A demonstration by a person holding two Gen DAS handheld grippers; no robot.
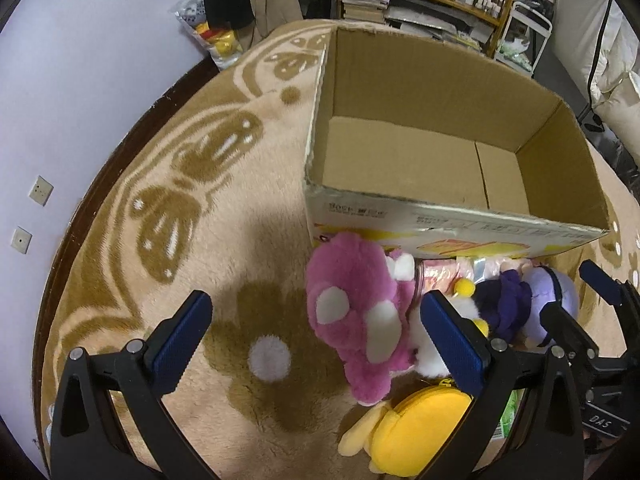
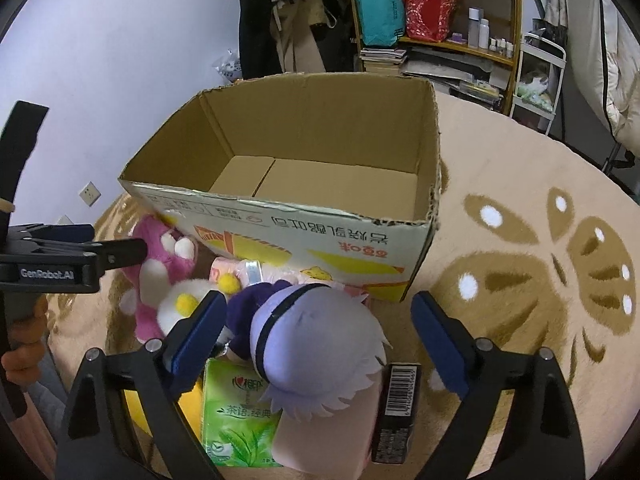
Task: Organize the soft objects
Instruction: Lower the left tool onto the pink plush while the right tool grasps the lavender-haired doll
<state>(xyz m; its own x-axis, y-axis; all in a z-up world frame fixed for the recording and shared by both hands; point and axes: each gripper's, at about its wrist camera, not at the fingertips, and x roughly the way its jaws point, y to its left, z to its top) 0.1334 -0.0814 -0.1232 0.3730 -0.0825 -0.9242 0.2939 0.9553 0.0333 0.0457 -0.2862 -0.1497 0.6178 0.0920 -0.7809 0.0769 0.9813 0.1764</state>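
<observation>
Hovering both grippers over the soft toys by the cardboard box (image 2: 304, 240). Our left gripper (image 1: 320, 344) gapes wide w/ pink plush (image 1: 356, 320) between pads, nothing gripped. Right gripper (image 2: 320, 344) wide open around purple-haired doll (image 2: 316, 344), no squeeze.

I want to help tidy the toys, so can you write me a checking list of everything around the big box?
Surface: beige carpet with brown butterfly pattern.
Job's things: cardboard box open, nothing inside; pink plush, purple-haired plush doll, white plush with yellow pompoms and yellow plush piled in front of it.
Clutter: green tissue pack, black barcoded carton.
Grippers: left gripper open, around the pink plush; right gripper open, around the doll.
Cables: black cable at far right.
Surroundings: shelf with bags and bottles, hanging clothes.
</observation>
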